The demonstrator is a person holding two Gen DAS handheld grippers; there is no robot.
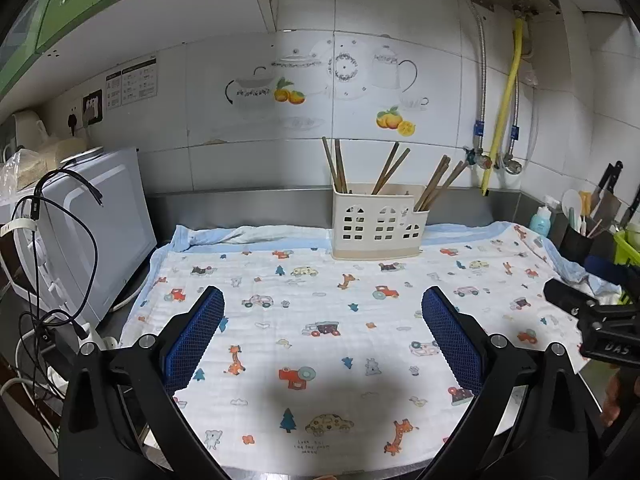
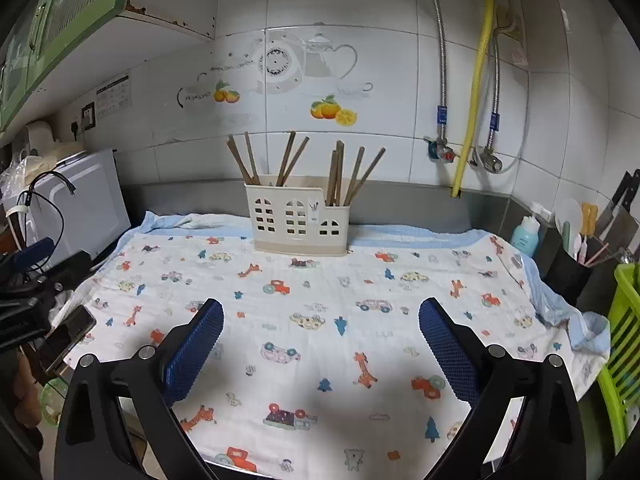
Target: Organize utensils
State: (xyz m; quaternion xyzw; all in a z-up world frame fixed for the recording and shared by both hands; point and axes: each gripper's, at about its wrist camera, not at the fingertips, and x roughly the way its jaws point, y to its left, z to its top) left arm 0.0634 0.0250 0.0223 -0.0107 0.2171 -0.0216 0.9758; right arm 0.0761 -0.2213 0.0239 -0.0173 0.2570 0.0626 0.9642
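The holder (image 1: 378, 222) stands upright at the far edge of the cloth (image 1: 320, 340), against the steel backsplash, with brown chopsticks (image 1: 386, 168) leaning out of all its compartments. How many sticks sit in each cannot be counted; their lower ends are hidden behind the holder's wall. The tabletop itself is covered by the cloth.

The left claw (image 1: 322, 336) hangs over the cloth in front of the holder, its fingers wide apart and empty. The right claw (image 2: 320, 340) is likewise spread and empty, in front of the holder.

Left of the holder, the white appliance (image 1: 92, 224) is cut by the left view's edge. The left view catches the right claw's body at its right edge. Only the right view shows the green rack (image 2: 624, 344) far right of the holder, and a phone (image 2: 66, 340) on the cloth's left edge, partly hidden.
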